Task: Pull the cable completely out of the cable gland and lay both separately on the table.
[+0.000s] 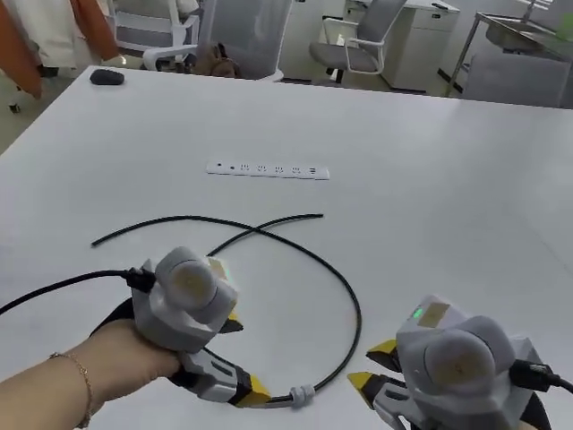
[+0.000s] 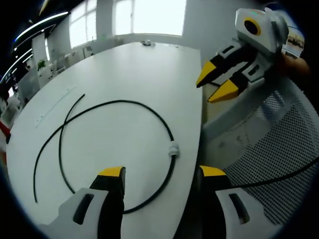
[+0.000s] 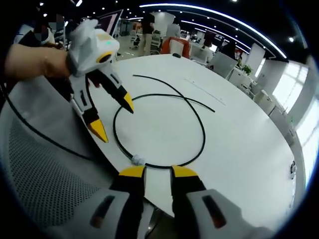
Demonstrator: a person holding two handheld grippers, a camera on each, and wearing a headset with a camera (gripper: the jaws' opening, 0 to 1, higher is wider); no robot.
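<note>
The left gripper (image 2: 162, 173), gripped by a hand (image 1: 125, 358), rests low with jaws spread, straddling the thin black cable (image 2: 119, 102). Its small white cable gland (image 2: 173, 148) lies just ahead. The right gripper (image 3: 158, 172) has parted, empty jaws aimed at the gland.

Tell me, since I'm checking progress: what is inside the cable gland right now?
The black cable passes through the cable gland, emerging on both sides; the stretch inside is hidden by the gland's body.
</note>
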